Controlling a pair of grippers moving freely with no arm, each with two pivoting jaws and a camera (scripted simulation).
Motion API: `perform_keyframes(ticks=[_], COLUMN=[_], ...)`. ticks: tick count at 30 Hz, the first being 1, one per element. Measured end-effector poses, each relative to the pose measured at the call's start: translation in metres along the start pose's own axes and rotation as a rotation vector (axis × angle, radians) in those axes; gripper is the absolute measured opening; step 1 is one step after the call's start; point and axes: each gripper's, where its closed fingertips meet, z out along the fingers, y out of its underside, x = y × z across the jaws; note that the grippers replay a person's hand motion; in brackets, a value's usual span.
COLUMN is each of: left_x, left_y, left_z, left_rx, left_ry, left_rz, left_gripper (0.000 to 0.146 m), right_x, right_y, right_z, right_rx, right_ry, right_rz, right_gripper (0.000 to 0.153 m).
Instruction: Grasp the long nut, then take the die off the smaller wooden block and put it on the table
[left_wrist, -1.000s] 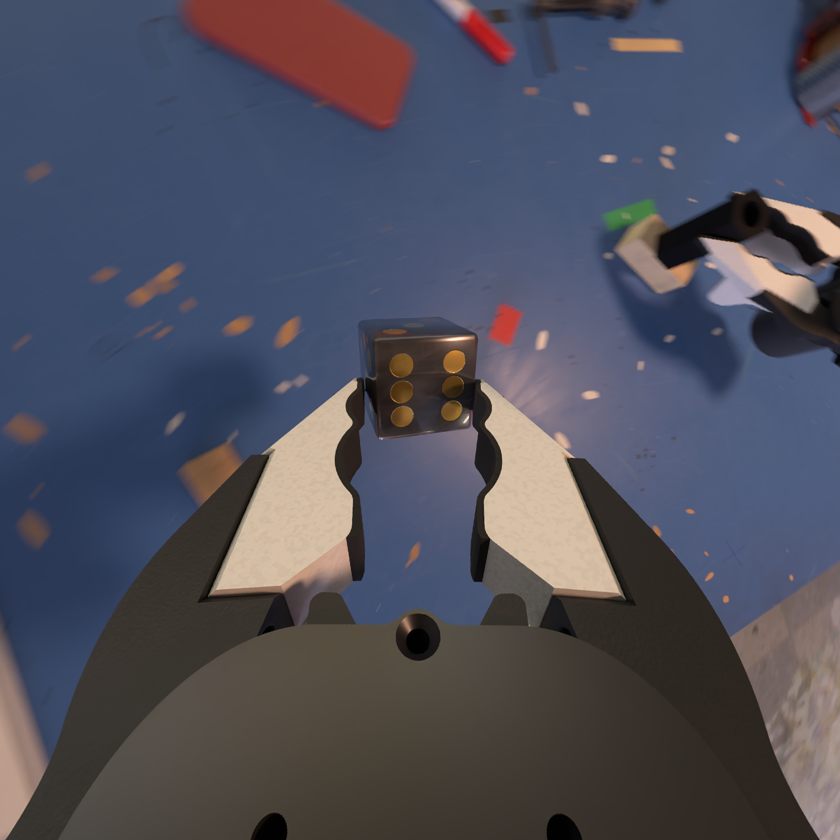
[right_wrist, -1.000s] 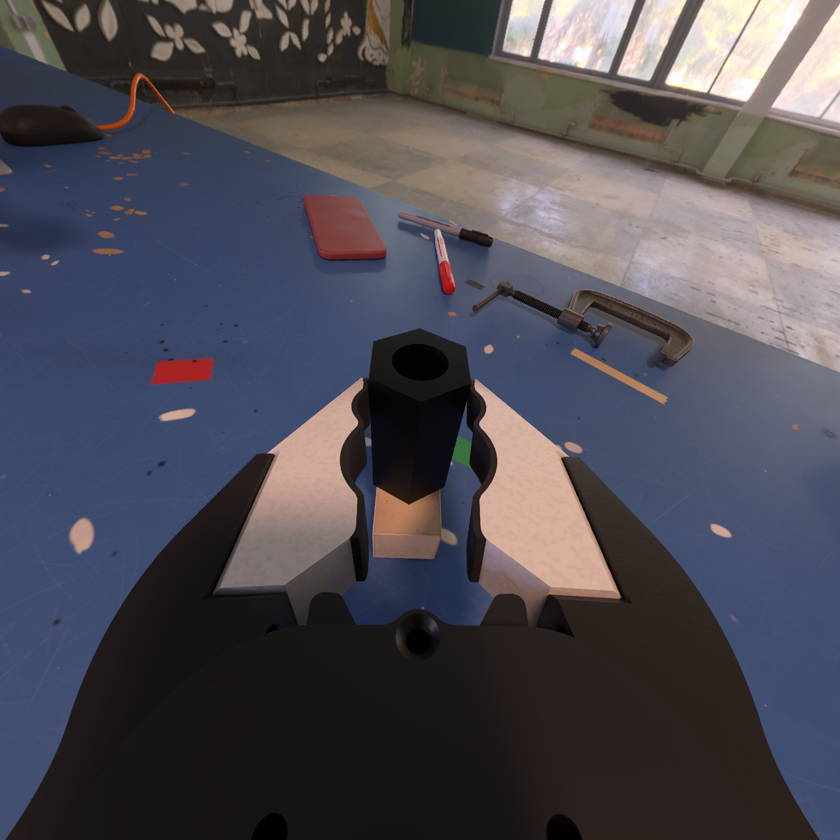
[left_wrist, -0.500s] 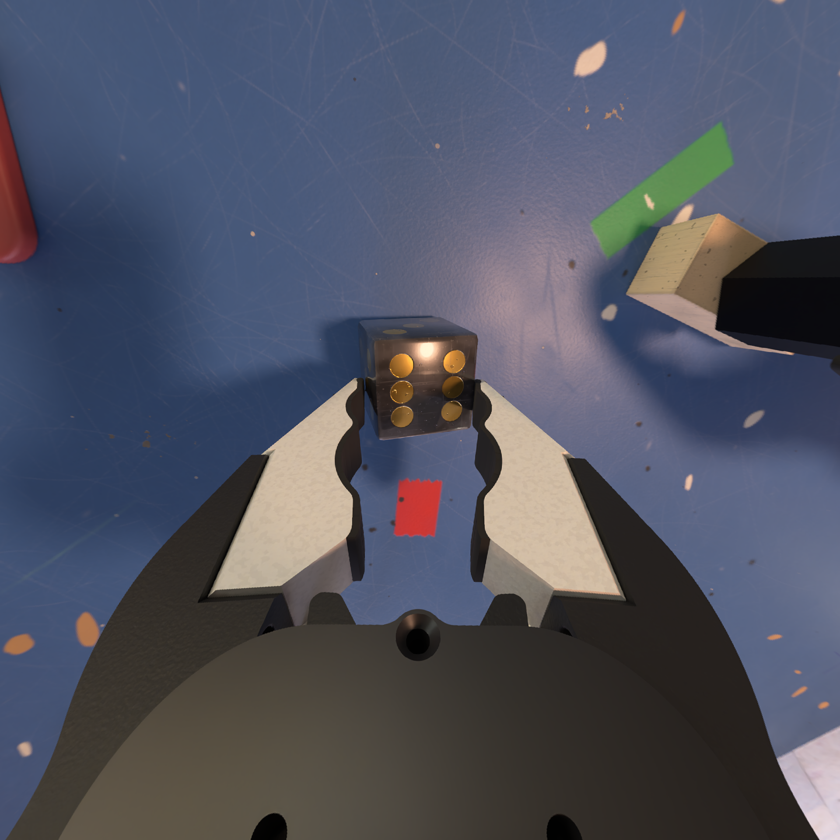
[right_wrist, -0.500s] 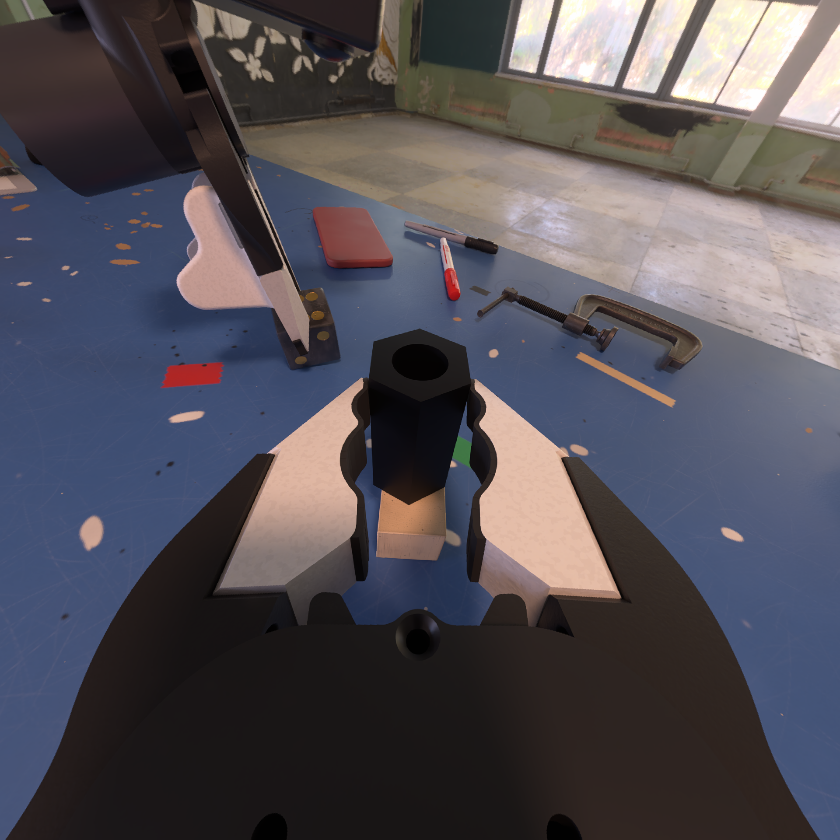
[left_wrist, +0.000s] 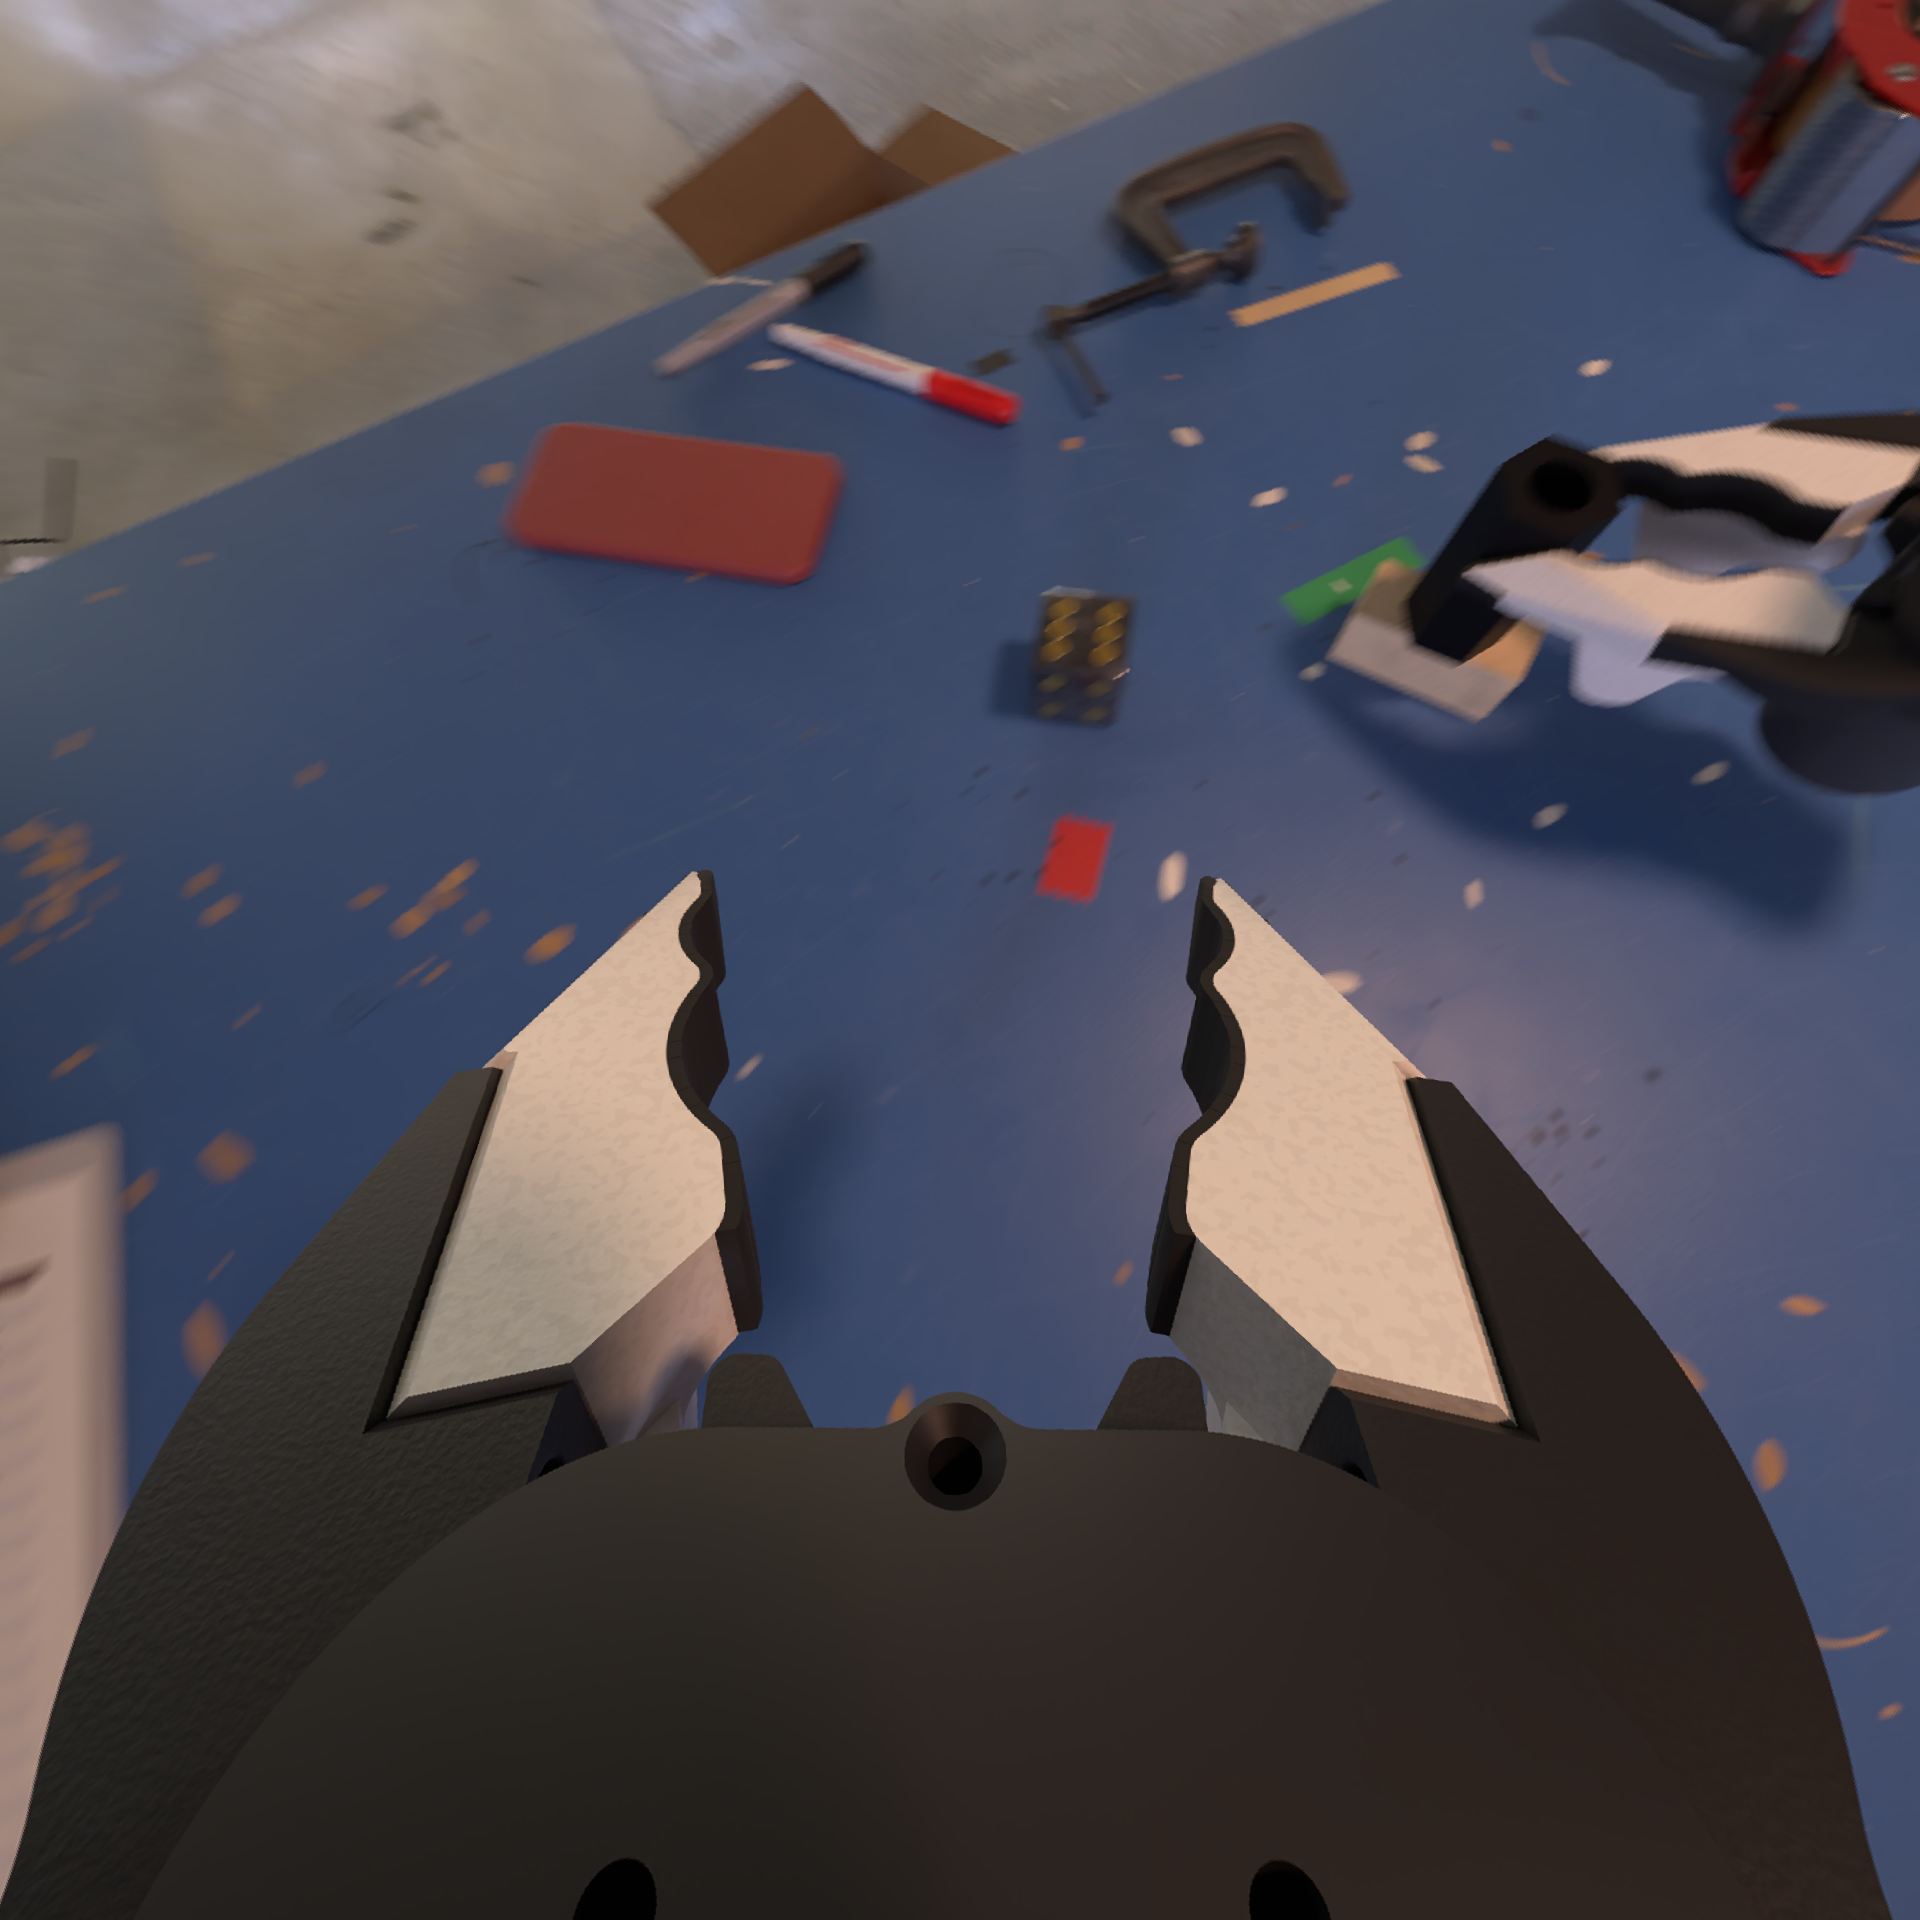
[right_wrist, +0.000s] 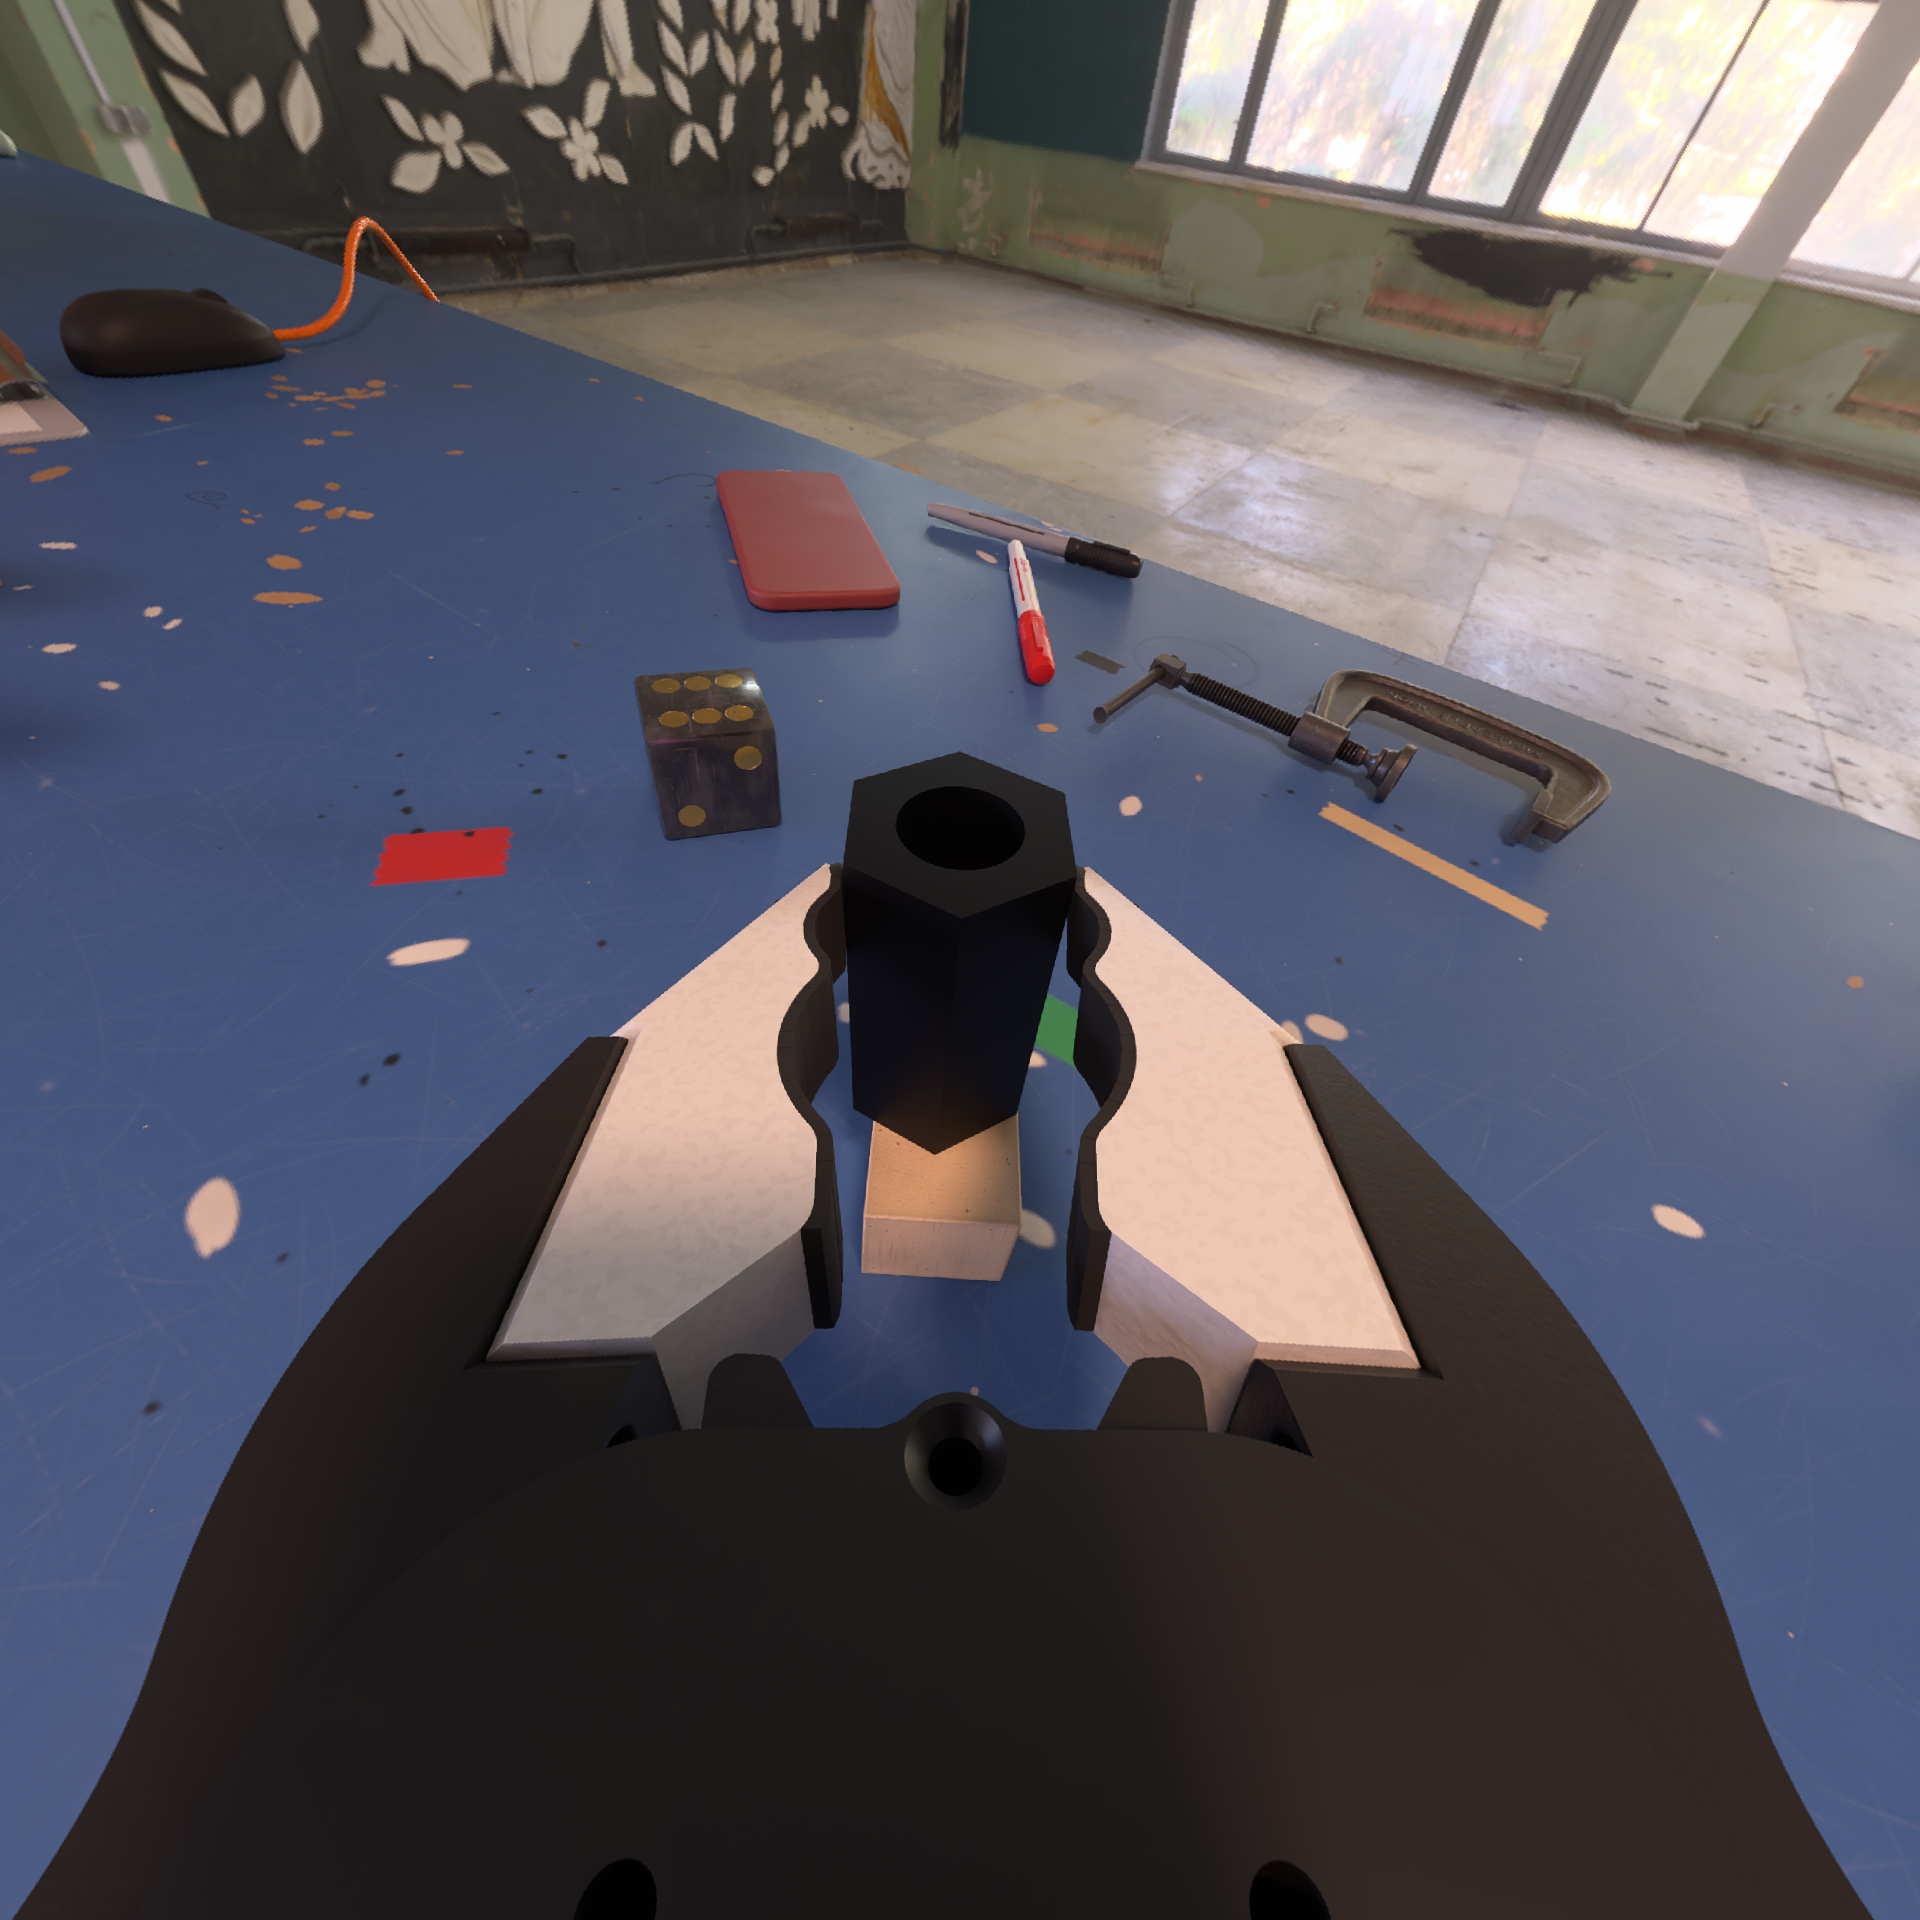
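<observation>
Dark translucent die with gold pips (right_wrist: 710, 750) sits on the blue table (right_wrist: 312, 1039) — hard, slick, best pinched on flat faces. Left gripper (left_wrist: 951, 883) gapes wide, empty. Right gripper (right_wrist: 956, 904) clamps the black hexagonal long nut (right_wrist: 956, 935) — over a pale wooden block (right_wrist: 940, 1210).

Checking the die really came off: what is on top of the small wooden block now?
No die: the die sits apart on the blue table. Above the wooden block is only the long nut, held by the right gripper. Whether they touch is hidden.
</observation>
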Motion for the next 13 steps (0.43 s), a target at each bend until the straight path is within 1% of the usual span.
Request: perform_keyframes(ticks=[1,3,4,6,7,9,13], left_x=[-0.015,-0.042,-0.054,-0.076,-0.087,-0.108,-0.151], left_y=[0.015,0.049,0.065,0.087,0.093,0.099,0.108], left_z=[-0.024,-0.058,-0.069,-0.077,-0.074,-0.057,0.002], left_rx=[0.023,0.021,0.000,-0.049,-0.066,-0.102,-0.262], left_ry=[-0.048,-0.108,-0.117,-0.115,-0.104,-0.074,0.018], left_rz=[-0.007,-0.020,-0.019,0.008,0.044,0.128,0.210], left_gripper=[0.088,0.085,0.085,0.085,0.085,0.086,0.081], right_x=[0.000,0.000,-0.001,-0.001,-0.001,-0.001,0.000], right_y=[0.000,0.000,0.000,0.000,0.000,0.000,0.000], right_z=[0.000,0.000,0.001,0.001,0.001,0.001,-0.001], right_rx=[-0.002,-0.007,-0.010,-0.011,-0.011,-0.009,-0.003], right_ry=[0.001,0.005,0.007,0.009,0.010,0.010,0.009], right_rz=[-0.002,-0.008,-0.012,-0.019,-0.020,-0.017,-0.003], right_gripper=[0.042,0.042,0.042,0.042,0.042,0.042,0.042])
